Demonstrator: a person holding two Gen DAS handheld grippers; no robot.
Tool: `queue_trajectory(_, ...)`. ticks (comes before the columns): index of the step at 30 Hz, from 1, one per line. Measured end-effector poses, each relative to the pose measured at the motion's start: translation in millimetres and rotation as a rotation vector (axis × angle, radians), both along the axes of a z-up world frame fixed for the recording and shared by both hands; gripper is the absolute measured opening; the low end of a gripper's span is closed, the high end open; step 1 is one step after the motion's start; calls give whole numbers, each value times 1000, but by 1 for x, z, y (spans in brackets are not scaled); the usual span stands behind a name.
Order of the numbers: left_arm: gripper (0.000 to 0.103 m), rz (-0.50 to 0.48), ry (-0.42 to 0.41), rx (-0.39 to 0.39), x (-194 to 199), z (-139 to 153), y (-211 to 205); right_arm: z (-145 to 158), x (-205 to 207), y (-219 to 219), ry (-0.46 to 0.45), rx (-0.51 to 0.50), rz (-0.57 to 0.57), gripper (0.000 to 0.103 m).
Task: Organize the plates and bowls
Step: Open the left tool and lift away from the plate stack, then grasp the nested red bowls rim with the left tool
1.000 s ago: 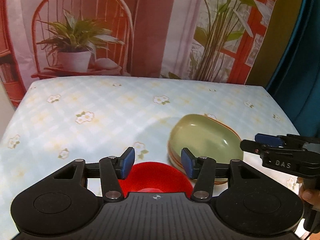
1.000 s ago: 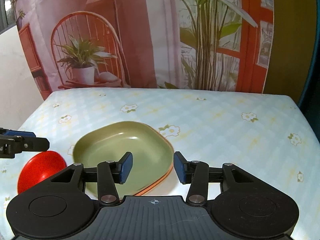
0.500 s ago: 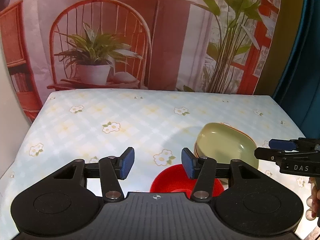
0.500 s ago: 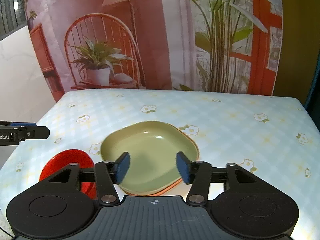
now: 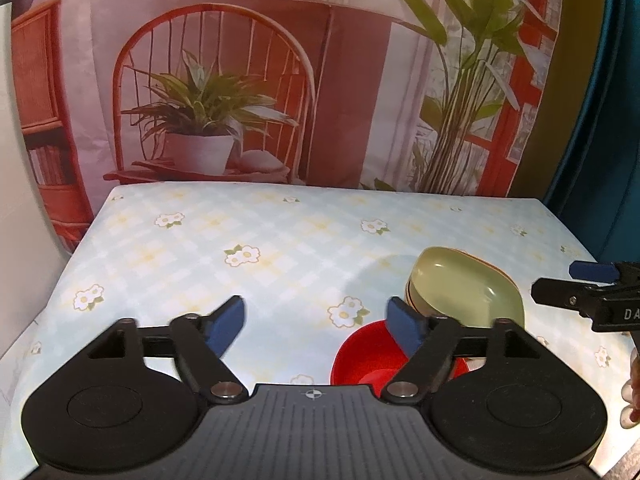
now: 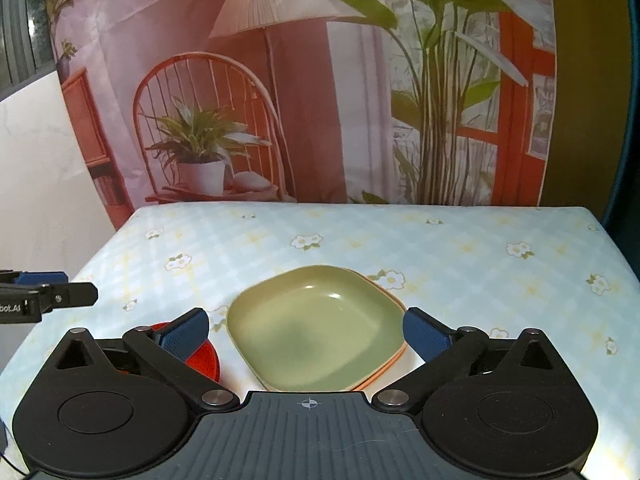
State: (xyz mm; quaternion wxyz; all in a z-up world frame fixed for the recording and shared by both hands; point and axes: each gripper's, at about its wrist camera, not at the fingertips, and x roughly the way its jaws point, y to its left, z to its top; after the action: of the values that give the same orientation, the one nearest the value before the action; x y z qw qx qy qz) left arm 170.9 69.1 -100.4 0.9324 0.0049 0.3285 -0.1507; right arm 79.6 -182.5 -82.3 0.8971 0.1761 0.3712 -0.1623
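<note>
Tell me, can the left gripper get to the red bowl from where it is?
Probably yes. The left gripper has just been opening its jaws, with nothing between them, and the red bowl sits on the table just ahead toward its right finger. Only the green plate stack crowds the bowl's far side.

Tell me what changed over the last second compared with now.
Both claws pulled back from the dishes, which look smaller now. The left claw and the right claw have just been opening wide, with nothing gripped between their pads. The round red bowl and the squarish green plate on its stack stayed put on the flowered tablecloth.
</note>
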Motion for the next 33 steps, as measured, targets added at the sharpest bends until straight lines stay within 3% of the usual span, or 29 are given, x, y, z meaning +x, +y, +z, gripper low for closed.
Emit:
queue_trajectory(9,101,-22,-12,9,-2,-3,1,4,6,19,-18,-67,-26,103)
queue_trajectory(25,101,-29,80,-22,2,-27,1,-23,19,47,93,-22,-26,102)
queue_trajectory(33,99,-32,112,-22,-1,-47,0,-36,20,64,132,14,-10,96)
